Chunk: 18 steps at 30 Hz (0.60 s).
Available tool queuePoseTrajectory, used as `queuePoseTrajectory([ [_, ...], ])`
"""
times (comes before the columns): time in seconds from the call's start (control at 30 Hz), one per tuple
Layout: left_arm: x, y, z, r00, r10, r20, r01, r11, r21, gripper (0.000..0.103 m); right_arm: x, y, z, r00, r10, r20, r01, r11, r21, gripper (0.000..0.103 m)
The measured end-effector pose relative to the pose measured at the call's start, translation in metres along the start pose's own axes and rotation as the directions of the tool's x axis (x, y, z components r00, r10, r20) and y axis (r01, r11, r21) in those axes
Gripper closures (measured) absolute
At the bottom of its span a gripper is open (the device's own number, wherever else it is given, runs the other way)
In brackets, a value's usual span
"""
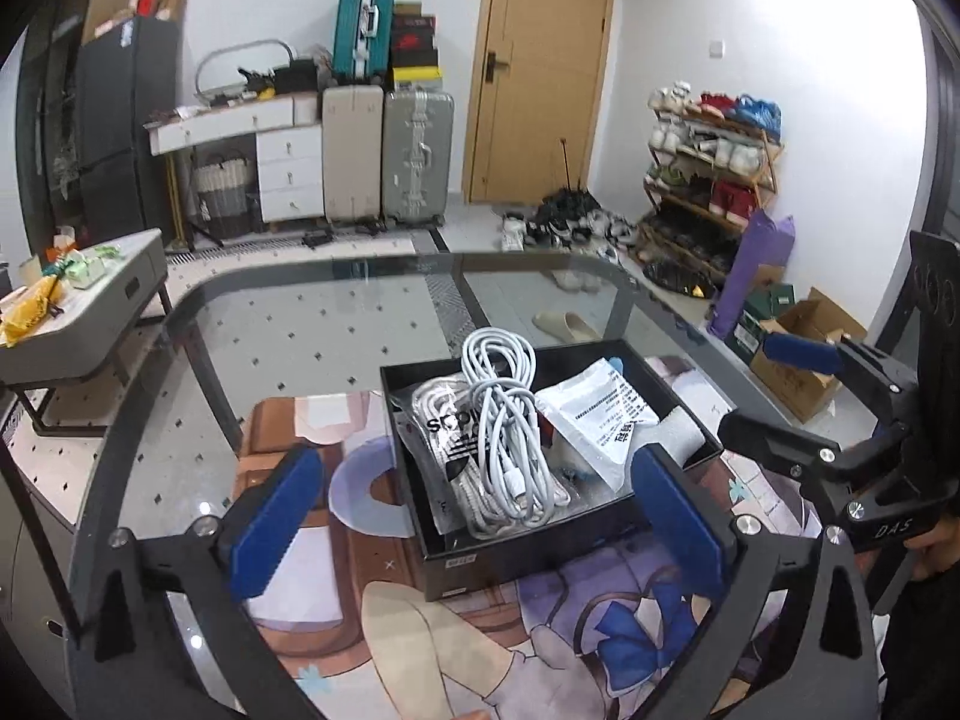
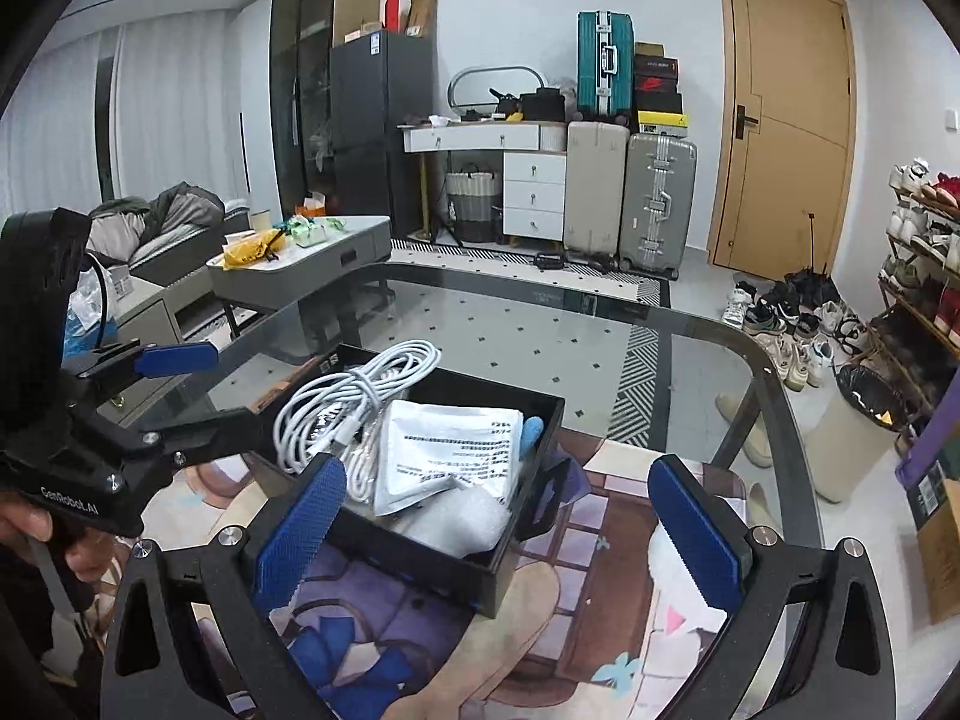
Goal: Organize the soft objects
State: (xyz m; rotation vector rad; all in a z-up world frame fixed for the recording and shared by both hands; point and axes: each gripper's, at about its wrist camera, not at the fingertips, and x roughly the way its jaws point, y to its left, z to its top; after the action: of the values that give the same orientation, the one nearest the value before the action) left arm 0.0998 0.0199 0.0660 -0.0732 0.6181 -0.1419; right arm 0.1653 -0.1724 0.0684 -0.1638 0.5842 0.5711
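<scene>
A black open box (image 1: 540, 546) (image 2: 534, 420) sits on a printed mat on the glass table. In it lie a coiled white cable (image 1: 510, 420) (image 2: 342, 402), a clear packet of white cord with black lettering (image 1: 441, 438), a white printed pouch (image 1: 600, 420) (image 2: 450, 450) and white foam wrap (image 2: 462, 519). My left gripper (image 1: 480, 516) is open and empty, its blue pads on either side of the box's near end. My right gripper (image 2: 498, 522) is open and empty over the box's near corner. Each gripper shows in the other's view, the right (image 1: 804, 354) and the left (image 2: 174, 357).
The printed mat (image 1: 336, 444) (image 2: 612, 588) covers the near part of the glass table (image 1: 288, 324) (image 2: 600, 348). A grey side table (image 1: 90, 312) with packets stands to the left. Suitcases, a door, shoes and a shoe rack (image 1: 708, 180) stand beyond.
</scene>
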Motion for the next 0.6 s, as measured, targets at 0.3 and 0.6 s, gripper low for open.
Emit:
queuePoseTrajectory([
  [0.3, -0.013, -0.003, -0.015, 0.998, 0.048, 0.043, -0.048, 0.999, 0.011, 0.000, -0.013, 0.013, -0.012, 0.998, -0.031, 0.046, 0.031, 0.999, 0.006, 0.001],
  [0.6, -0.016, -0.011, -0.026, 0.997, 0.043, 0.062, -0.044, 0.999, 0.008, 0.000, -0.022, 0.016, -0.027, 0.996, -0.045, 0.078, 0.043, 0.999, 0.031, 0.001],
])
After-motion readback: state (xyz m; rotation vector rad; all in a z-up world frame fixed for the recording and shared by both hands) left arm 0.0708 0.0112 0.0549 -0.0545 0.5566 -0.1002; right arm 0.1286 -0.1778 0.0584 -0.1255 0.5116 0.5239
